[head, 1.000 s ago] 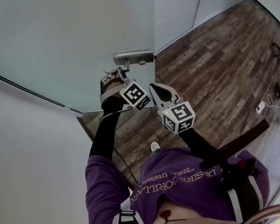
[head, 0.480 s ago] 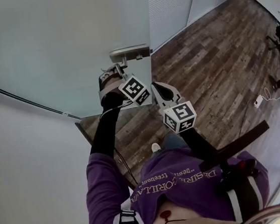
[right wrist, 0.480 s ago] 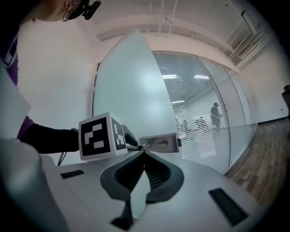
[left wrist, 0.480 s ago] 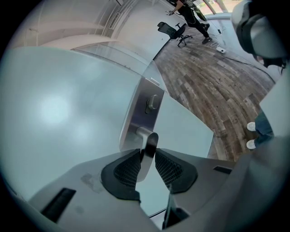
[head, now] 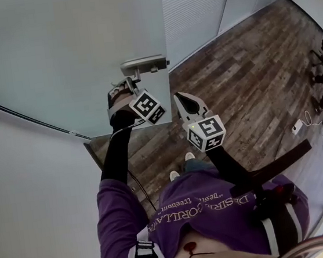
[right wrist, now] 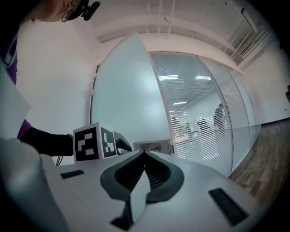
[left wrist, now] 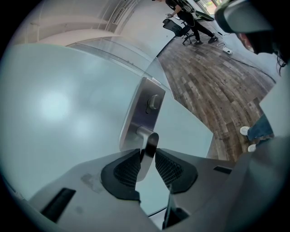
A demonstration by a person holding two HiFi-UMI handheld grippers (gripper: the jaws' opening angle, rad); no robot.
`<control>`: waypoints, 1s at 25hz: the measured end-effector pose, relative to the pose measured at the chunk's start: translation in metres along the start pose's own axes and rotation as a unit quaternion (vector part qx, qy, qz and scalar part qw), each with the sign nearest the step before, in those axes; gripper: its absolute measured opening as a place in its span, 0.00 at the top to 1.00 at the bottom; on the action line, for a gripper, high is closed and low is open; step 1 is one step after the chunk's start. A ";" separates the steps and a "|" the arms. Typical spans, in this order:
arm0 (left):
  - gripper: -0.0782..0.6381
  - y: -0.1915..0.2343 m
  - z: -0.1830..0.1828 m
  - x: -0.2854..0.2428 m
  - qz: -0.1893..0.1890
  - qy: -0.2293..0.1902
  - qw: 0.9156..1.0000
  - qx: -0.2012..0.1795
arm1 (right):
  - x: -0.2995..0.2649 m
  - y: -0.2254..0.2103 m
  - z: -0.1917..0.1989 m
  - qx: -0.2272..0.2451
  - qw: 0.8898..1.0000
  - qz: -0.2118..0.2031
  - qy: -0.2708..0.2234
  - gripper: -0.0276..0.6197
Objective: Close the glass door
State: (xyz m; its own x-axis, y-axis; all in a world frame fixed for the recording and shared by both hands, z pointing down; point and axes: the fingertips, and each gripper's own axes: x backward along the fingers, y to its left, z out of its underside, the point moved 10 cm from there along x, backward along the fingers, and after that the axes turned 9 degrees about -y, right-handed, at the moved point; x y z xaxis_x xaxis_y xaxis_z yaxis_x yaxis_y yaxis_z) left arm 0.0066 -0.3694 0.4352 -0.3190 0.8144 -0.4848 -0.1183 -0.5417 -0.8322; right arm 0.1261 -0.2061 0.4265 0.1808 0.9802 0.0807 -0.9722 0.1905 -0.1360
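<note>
- Frosted glass makes up the door (head: 52, 51), which fills the space ahead of you. Its steel handle (left wrist: 149, 140) sits close to the free edge.
- Your left tongs (left wrist: 147, 158) are closed on that handle, with one pad on each side of the lever and nothing else between them.
- The lever comes off its plate (left wrist: 142, 108), bends, and runs back down the gap toward the base of the tongs. Its long axis therefore follows the line of the tongs rather than crossing it.
- Your right tongs (right wrist: 144, 154) are empty, with the tips pressed together. They hang just right of the handle, past the door's free edge, and touch nothing.
- The left hand is the one on the door, so I judge that any pull or push will have to go through the lever.
- Right of the handle, wood-plank floor (head: 246, 56) shows beyond the edge, so the door stands open.
- Farther off on that side is a slatted glass partition (head: 196, 4). A plain white wall (head: 30, 200) lies left of the handle.
- I cannot make out the frame the door must meet.
</note>
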 end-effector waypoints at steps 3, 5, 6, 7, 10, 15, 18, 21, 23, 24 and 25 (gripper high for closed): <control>0.74 -0.001 -0.004 -0.006 -0.005 0.013 1.000 -0.001 | -0.004 -0.015 -0.005 0.001 1.000 -0.007 -0.003 0.97; 0.75 0.000 -0.007 -0.010 -0.008 0.019 1.000 0.002 | -0.006 -0.024 -0.004 0.000 1.000 -0.011 -0.002 0.97; 0.74 0.001 -0.008 -0.013 -0.008 0.021 1.000 0.004 | -0.008 -0.027 -0.004 -0.001 1.000 -0.013 -0.001 0.97; 0.75 0.002 -0.008 -0.015 -0.008 0.023 1.000 0.005 | -0.009 -0.030 -0.003 -0.001 1.000 -0.015 0.000 0.97; 0.74 0.003 -0.008 -0.020 -0.010 0.028 1.000 0.010 | -0.010 -0.038 -0.001 -0.003 1.000 -0.021 0.001 0.97; 0.74 0.012 -0.011 -0.036 -0.012 0.039 0.999 0.018 | -0.020 -0.058 -0.001 -0.007 1.000 -0.025 0.005 0.97; 0.74 0.023 -0.018 -0.047 -0.014 0.042 0.999 0.022 | -0.027 -0.073 -0.002 -0.011 1.000 -0.026 0.008 0.97; 0.74 0.025 -0.018 -0.055 -0.014 0.045 0.998 0.029 | -0.027 -0.079 0.002 -0.013 1.000 -0.026 0.010 0.97; 0.74 0.024 -0.015 -0.059 -0.011 0.047 0.998 0.033 | -0.029 -0.081 0.005 -0.013 1.000 -0.025 0.010 0.97; 0.74 0.025 -0.015 -0.060 -0.009 0.047 0.998 0.034 | -0.030 -0.082 0.005 -0.014 1.000 -0.025 0.010 0.97; 0.74 0.026 -0.015 -0.063 -0.006 0.047 0.998 0.034 | -0.032 -0.083 0.005 -0.015 1.000 -0.024 0.009 0.97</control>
State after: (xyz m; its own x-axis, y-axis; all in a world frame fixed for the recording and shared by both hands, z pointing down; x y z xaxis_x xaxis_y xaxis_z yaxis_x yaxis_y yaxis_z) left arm 0.0378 -0.4316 0.4395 -0.2272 0.8356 -0.5002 -0.1865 -0.5415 -0.8198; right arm 0.2005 -0.2537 0.4404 0.2307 0.9705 0.0700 -0.9575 0.2392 -0.1611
